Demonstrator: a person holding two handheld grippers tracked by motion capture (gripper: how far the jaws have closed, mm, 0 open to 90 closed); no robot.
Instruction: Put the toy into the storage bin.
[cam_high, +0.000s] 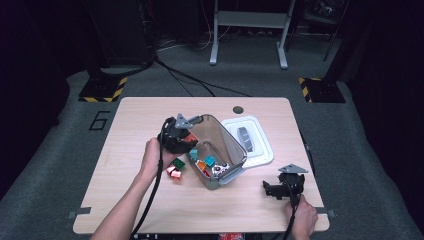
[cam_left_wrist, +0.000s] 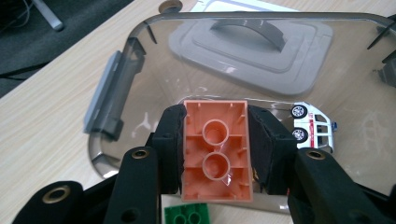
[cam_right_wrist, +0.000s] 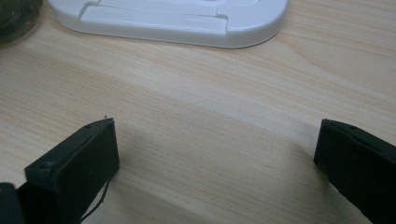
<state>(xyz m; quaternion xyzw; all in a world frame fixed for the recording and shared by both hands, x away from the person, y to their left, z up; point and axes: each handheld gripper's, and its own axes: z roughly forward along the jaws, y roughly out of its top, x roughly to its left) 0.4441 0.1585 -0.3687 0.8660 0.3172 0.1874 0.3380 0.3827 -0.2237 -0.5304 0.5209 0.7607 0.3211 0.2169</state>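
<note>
Work in hand: loose toy bricks are going from the table into the clear storage bin (cam_high: 220, 137), judging by the brick held at its mouth and the bricks lying inside.
Left gripper (cam_left_wrist: 215, 154): its two black jaws are clamped on the short sides of a salmon-pink building brick (cam_left_wrist: 215, 151), hollow underside with two round tubes facing the camera; in the high view this gripper (cam_high: 177, 135) sits centre-left of the frame at the bin's open rim.
Why held so: gripping across the narrow width leaves the brick's length free, so it can probably drop cleanly once the jaws part.
Storage bin: tipped on its side at frame centre, mouth toward the left hand (cam_high: 152, 157), likely so pieces can be slid in rather than lifted over a wall.
Already inside: a white toy van (cam_left_wrist: 313, 127) against the lower wall, plus teal and orange bricks (cam_high: 206, 162).
Outside: a green brick (cam_left_wrist: 187, 214) at the bottom edge of the left gripper view; red brick (cam_high: 173, 171) left of the bin.
Lid (cam_high: 248, 140): white, flat on the table right of the bin, out of the way.
Right gripper (cam_right_wrist: 215, 154): jaws spread wide, nothing between them, resting low over bare table (cam_right_wrist: 201, 107) at lower right of the high view, apparently waiting.
</note>
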